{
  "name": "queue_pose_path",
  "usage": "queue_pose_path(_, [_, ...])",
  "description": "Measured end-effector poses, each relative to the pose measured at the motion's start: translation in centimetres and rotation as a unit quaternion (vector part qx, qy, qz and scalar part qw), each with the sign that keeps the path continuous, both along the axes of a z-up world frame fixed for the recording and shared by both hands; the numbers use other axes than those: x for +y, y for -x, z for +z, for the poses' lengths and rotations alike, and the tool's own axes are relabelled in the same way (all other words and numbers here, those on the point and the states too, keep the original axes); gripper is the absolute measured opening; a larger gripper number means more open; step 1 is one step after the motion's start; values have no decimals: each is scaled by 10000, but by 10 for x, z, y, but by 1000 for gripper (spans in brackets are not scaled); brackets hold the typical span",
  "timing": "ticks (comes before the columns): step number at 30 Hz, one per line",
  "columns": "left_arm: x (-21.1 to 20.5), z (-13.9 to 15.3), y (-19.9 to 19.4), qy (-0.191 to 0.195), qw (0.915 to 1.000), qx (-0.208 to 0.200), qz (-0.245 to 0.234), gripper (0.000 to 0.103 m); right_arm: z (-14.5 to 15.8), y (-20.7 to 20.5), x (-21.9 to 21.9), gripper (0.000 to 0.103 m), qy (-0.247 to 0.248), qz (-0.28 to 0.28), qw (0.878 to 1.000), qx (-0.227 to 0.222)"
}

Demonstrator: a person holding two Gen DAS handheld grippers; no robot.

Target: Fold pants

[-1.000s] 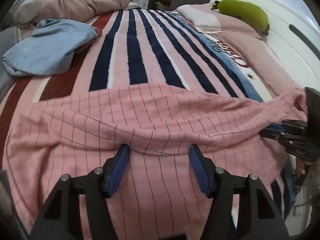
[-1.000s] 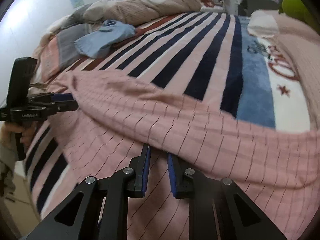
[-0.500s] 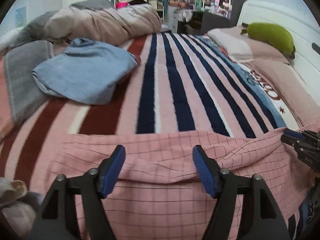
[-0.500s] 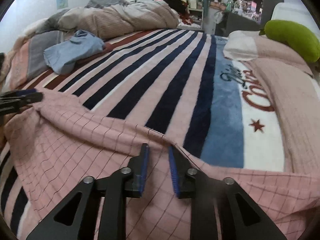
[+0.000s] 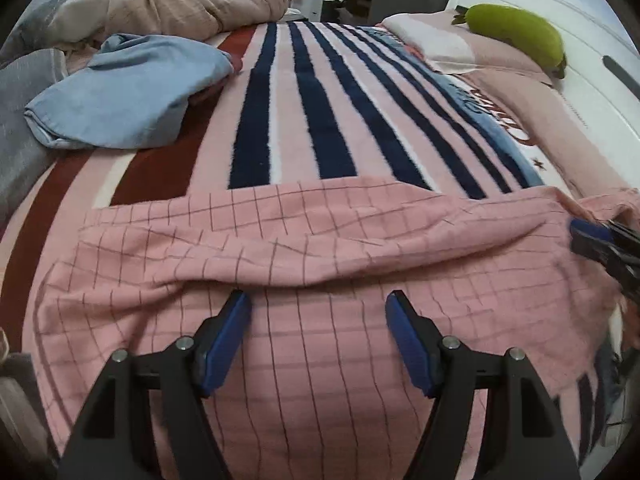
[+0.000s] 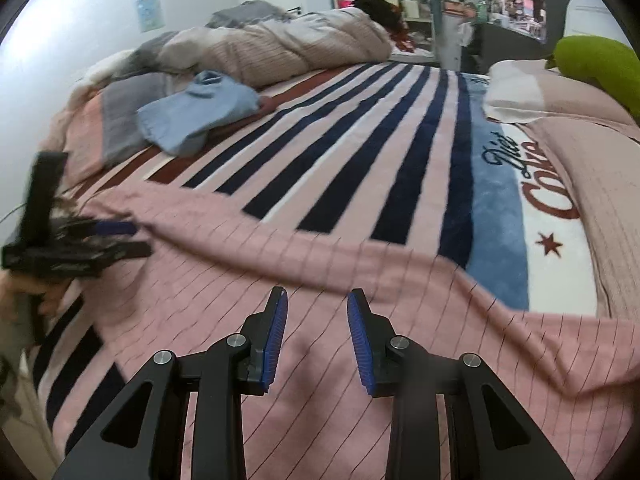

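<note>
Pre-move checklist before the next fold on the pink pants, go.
1. Left tool empty, free of cloth: ok, jaws apart above the pink pants.
2. Right tool released: ok, jaws opening, nothing between them.
3. Folded edge flat: not ok, a ridge runs across.
4. Blue garment apart from the pants: ok.
5. Striped blanket beyond the fold bare: ok.
6. Pant hems aligned: cannot tell.

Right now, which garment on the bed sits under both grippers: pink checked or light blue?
The pink checked pants, spread across the near edge beneath both. The light blue garment lies bunched further back on the striped blanket.
</note>
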State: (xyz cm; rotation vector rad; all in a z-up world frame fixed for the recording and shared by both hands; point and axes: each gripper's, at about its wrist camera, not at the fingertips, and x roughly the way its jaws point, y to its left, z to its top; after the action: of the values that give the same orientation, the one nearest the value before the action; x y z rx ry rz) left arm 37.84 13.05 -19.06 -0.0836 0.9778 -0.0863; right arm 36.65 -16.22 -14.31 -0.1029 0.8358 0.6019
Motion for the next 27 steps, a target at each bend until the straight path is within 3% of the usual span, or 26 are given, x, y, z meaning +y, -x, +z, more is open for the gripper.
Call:
queue_pose_path(6, [10, -1, -33, -125, 9988, -183, 427, 69, 5, 24, -14, 26, -250, -95, 9995, 176])
queue_pose_path(11, [29, 10, -45, -116, 9949, -445, 893, 69, 10, 43, -43, 26, 14, -524, 9986, 28])
queue_pose_path(15, [15, 32, -15, 163, 9954, -812, 491, 69, 21, 56, -96, 30, 405, -1310, 9902, -248])
queue_pose_path(17, [-2, 44, 4, 276, 9944, -994, 217, 69, 30, 66, -127, 41, 749, -1789, 9798, -488])
queue_pose_path(19, [-20, 52, 25, 334, 9928, -1148, 21, 69, 43, 77, -158, 42, 965, -2164, 9693, -659])
queue_pose_path(23, [-50, 55, 46, 394, 9916, -1221, -185, 69, 59, 95, -199, 51, 1377, -2487, 9549, -859])
queue_pose_path(27, [-68, 48, 55, 643, 9908, -1151, -312, 69, 62, 109, -218, 52, 1762, -2492, 9479, -915])
